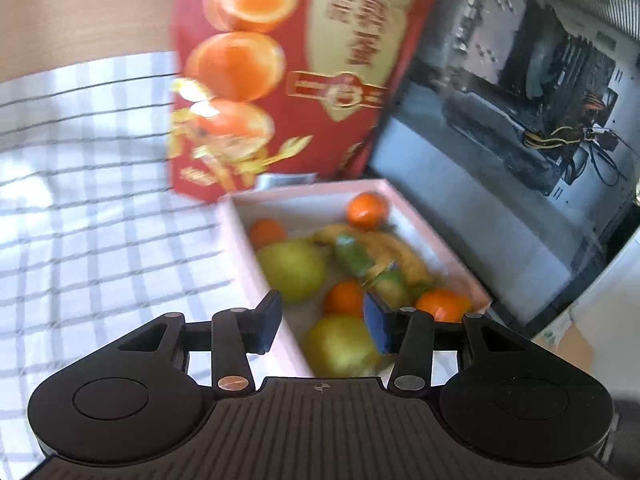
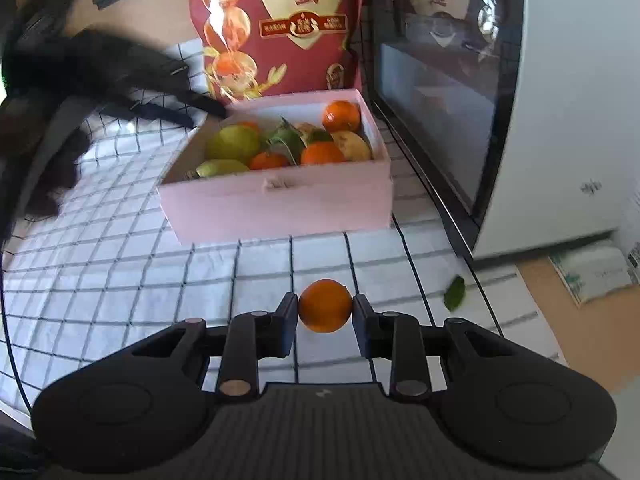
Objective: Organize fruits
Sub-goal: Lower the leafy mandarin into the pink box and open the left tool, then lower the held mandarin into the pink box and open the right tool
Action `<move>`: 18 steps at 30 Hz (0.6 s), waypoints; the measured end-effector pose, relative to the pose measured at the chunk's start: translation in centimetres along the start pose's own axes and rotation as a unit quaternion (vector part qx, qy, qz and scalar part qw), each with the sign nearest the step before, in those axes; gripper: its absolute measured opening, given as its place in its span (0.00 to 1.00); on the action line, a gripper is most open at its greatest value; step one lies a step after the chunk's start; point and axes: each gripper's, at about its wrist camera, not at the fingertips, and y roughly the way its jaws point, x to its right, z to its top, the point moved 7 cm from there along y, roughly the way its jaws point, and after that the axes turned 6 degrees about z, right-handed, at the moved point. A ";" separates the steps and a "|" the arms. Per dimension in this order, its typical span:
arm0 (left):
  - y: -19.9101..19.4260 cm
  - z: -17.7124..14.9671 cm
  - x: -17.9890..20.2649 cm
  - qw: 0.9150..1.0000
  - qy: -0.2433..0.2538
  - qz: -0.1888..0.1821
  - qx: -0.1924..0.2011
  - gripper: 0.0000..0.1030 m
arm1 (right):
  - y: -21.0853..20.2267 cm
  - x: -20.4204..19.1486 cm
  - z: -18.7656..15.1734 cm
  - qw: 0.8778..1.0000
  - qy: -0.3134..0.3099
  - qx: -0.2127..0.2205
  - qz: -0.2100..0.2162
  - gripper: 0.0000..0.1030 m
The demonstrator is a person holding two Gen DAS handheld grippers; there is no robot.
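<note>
A pink box (image 1: 236,224) on the checked cloth holds two green pears (image 1: 290,270), several tangerines (image 1: 366,210) and a banana (image 1: 392,252) with leaves. My left gripper (image 1: 324,320) hovers over the box's near end, jaws open, with a pear (image 1: 340,346) and a tangerine (image 1: 344,298) below the gap and nothing pressed by the pads. In the right wrist view the left gripper (image 2: 200,114) is a dark blur at the far left corner of the box (image 2: 280,200). My right gripper (image 2: 325,312) is shut on a tangerine (image 2: 325,310) above the cloth, in front of the box.
A tall red snack bag (image 2: 276,28) stands right behind the box. A computer case with a glass side (image 2: 440,80) flanks the box on the right. A loose green leaf (image 2: 455,292) lies near the cloth's right edge. A paper packet (image 2: 596,272) lies on the bare table.
</note>
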 end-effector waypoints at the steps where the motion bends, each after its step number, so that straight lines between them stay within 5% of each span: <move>1: -0.7 -1.1 -0.9 1.000 -0.004 0.003 -0.002 0.48 | -0.2 -0.1 0.6 1.000 -0.003 0.005 0.007 0.28; 12: -3.3 -9.8 -4.1 0.997 -0.059 0.023 -0.045 0.48 | 3.7 -3.1 15.1 0.992 -0.086 0.072 0.062 0.28; 15: -3.4 -10.9 -4.0 0.997 -0.056 0.043 -0.042 0.48 | 6.4 -3.9 19.0 0.990 -0.070 0.087 0.083 0.55; 18: -3.7 -12.0 -3.5 0.997 -0.035 0.054 -0.030 0.48 | 7.9 -3.5 20.1 0.993 -0.049 0.078 0.077 0.56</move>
